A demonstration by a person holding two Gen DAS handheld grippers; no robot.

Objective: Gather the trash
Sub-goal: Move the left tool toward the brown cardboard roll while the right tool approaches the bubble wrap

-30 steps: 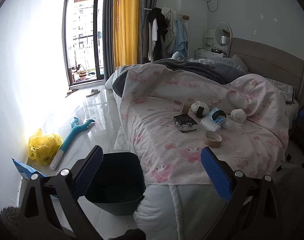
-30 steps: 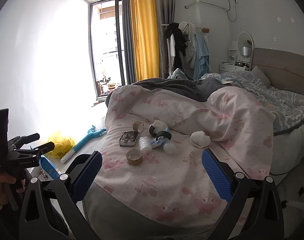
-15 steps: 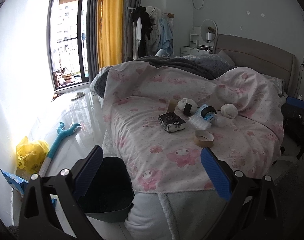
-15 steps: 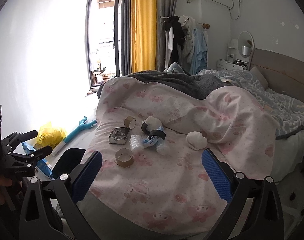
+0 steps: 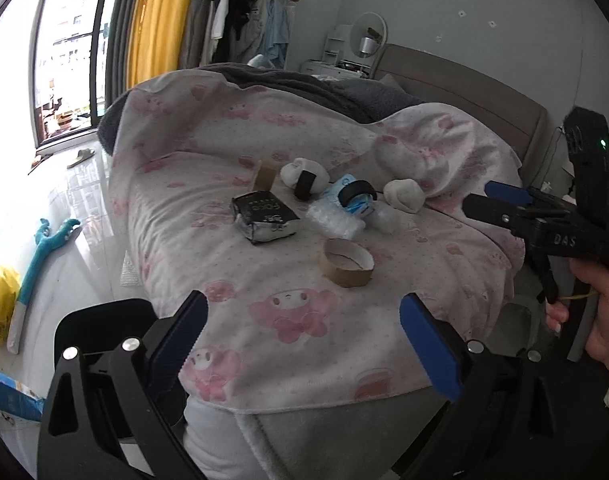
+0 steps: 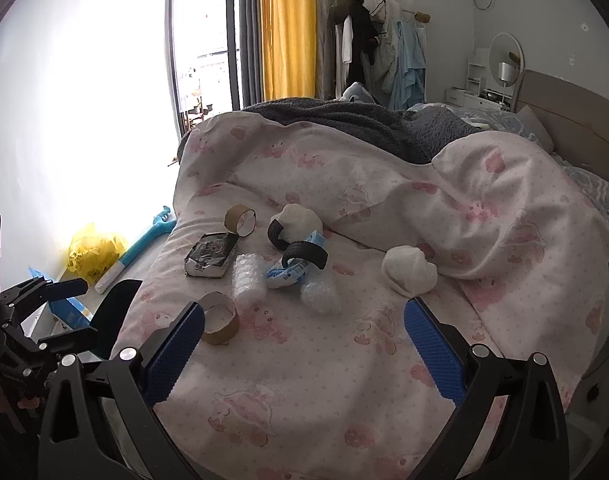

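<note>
Left gripper: the black-framed left gripper with ribbed blue pads is hovering at the bottom of the left wrist view, its fingers spread wide and holding nothing.
Right gripper: the matching right gripper is hanging low in its own frame, jaws likewise wide apart and empty; in the left wrist view a hand is gripping its handle at the right edge.
Bin: a dark, smooth plastic trash bin is standing on the glossy floor at lower left, just beside the bed's corner.
Bedspread: a soft pink-and-white cartoon-print quilt is covering the bed, rumpling into folds toward the upper right.
Nearest trash: a squat brown cardboard tape core is lying open side up, nearest the grippers.
Middle trash: a crinkled black-and-silver foil packet and a clear bubble-wrap wad are lying just beyond it.
Farther trash: a blue-and-white wrapper, a black ring resting on it, two crumpled white tissue balls and a second cardboard core are sitting farther back, mid-frame.
Background: a yellow curtain is hanging at upper left.
</note>
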